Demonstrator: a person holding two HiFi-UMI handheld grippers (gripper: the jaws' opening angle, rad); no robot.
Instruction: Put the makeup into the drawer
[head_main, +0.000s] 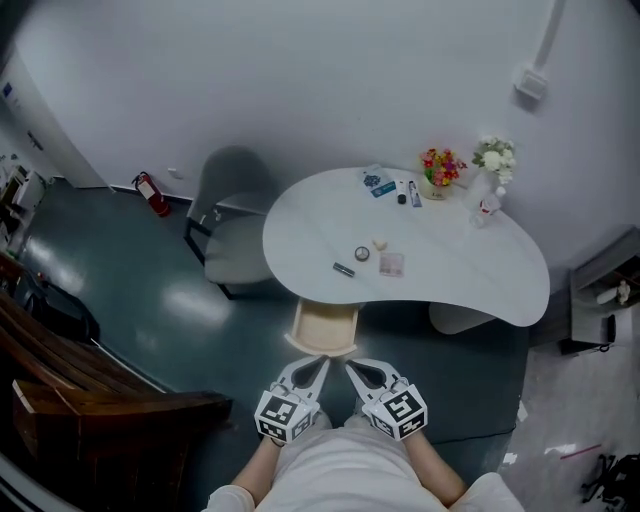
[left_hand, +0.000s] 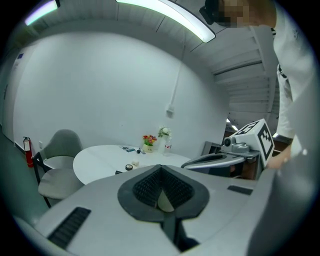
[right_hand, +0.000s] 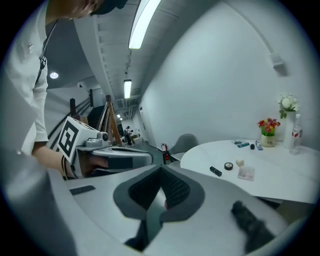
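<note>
Both hands ready, nothing yet picked up: a person stands short of the white table (head_main: 480, 285); the left gripper (head_main: 320, 362) and the right gripper (head_main: 351, 366) are held side by side just off the table's near edge, each with its fingers pressed together on nothing. The makeup lies untouched on the table; a black lipstick (head_main: 343, 269), a round compact (head_main: 362, 254), a small cream piece (head_main: 380, 245) and a clear packet (head_main: 391, 265) are grouped toward the near edge; more small tubes (head_main: 408, 193) lie at the far edge beside the flowers (head_main: 441, 168). The drawer (head_main: 323, 328) stands pulled out under the table's near edge.

The risks ahead look plain enough; fingers that reach the table unopened would likely push a piece along the smooth top rather than take it; the lipstick could roll off the near edge and miss the drawer; the flat packet may slip from a shallow pinch; a long reach to the far edge could topple the flowers; a low approach might knock the drawer.
</note>
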